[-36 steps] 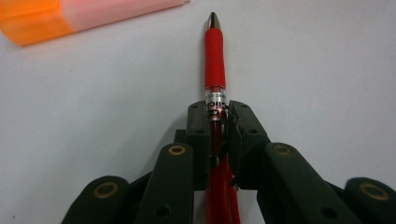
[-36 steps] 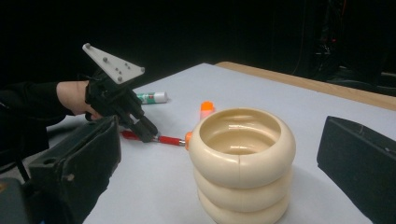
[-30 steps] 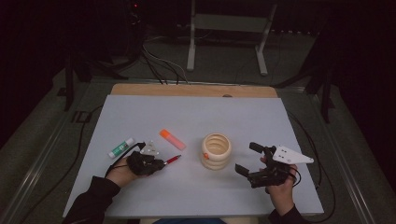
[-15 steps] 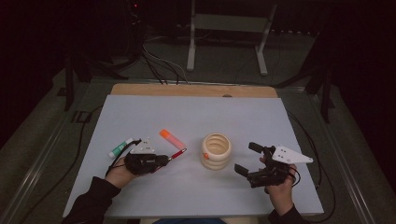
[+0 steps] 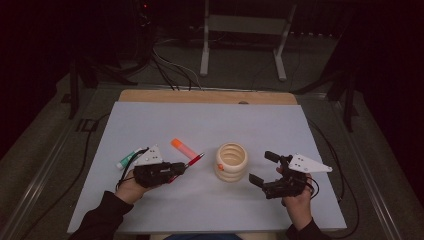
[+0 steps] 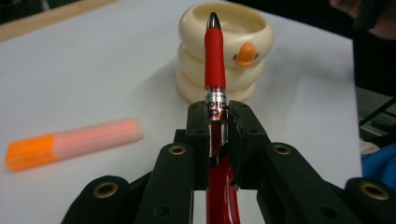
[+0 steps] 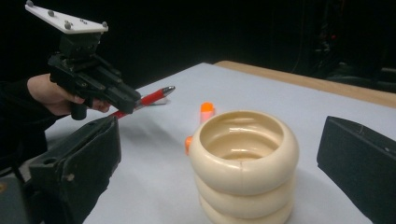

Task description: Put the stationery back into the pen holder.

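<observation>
My left gripper [image 5: 177, 170] is shut on a red pen [image 5: 195, 160], held a little above the white table with its tip towards the cream cup [image 5: 231, 162]. Along the left gripper's [image 6: 216, 116] jaws, the red pen [image 6: 215, 56] sticks out straight at the ribbed cup [image 6: 191, 60], which has an orange duck bill on its side. My right gripper [image 5: 264, 167] rests open just right of the cup. Its two black jaws stand wide on either side of the cup [image 7: 245, 154], apart from it. The left gripper [image 7: 126, 100] and its pen [image 7: 152, 97] hover beyond.
An orange highlighter [image 5: 183, 148] lies on the table just behind the pen, and a green-capped marker [image 5: 129, 158] lies left of the left hand. The white table top [image 5: 210, 120] has a wooden strip along its far edge. Cables and a metal stand sit beyond.
The left gripper has risen off the table with the red pen and shifted right towards the cup. The right gripper has stayed still.
</observation>
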Motion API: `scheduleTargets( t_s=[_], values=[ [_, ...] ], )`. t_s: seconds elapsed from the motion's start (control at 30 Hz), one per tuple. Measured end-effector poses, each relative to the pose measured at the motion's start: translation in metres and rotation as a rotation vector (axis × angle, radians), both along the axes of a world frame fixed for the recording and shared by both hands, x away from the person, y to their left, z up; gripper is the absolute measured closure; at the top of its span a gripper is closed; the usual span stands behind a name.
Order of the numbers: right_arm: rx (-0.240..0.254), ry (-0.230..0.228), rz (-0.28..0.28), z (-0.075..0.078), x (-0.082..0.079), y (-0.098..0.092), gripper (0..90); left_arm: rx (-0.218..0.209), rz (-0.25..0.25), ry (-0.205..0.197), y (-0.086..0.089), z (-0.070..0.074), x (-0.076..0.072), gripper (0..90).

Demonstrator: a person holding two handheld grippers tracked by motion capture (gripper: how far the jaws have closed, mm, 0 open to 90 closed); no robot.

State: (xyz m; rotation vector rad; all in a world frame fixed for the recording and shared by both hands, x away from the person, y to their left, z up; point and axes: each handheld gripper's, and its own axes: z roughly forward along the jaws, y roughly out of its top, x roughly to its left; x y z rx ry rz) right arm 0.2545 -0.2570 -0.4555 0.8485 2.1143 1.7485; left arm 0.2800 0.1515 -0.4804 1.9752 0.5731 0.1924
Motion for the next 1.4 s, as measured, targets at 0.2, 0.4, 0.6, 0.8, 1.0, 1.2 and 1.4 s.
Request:
scheduleTargets(
  t_s=[0.2, 0.4, 0.6, 0.8, 1.0, 1.2, 1.4],
  values=[
    [0.008, -0.009, 0.008, 0.003, 0.000, 0.009, 0.0, -0.033, 0.013, -0.022, -0.004, 0.005, -0.005, 80.6],
    [0.025, -0.027, 0.020, 0.009, 0.000, 0.017, 0.0, -0.088, 0.003, -0.036, -0.005, 0.013, -0.010, 80.6],
    [0.045, -0.045, -0.009, 0.015, 0.002, 0.023, 0.0, -0.145, -0.025, -0.024, -0.012, 0.013, -0.015, 80.6],
    [0.061, 0.051, -0.008, 0.017, 0.006, 0.031, 0.0, -0.195, -0.036, -0.028, -0.017, 0.011, -0.017, 80.6],
    [0.092, 0.096, -0.038, 0.018, 0.009, 0.041, 0.0, -0.230, -0.042, -0.037, -0.020, 0.009, -0.018, 80.5],
    [0.110, 0.112, -0.022, 0.020, 0.007, 0.055, 0.0, -0.256, -0.049, -0.052, -0.022, 0.009, -0.021, 80.5],
    [0.128, 0.135, 0.017, 0.023, 0.006, 0.072, 0.0, -0.280, -0.046, -0.066, -0.024, 0.010, -0.023, 80.5]
  ],
)
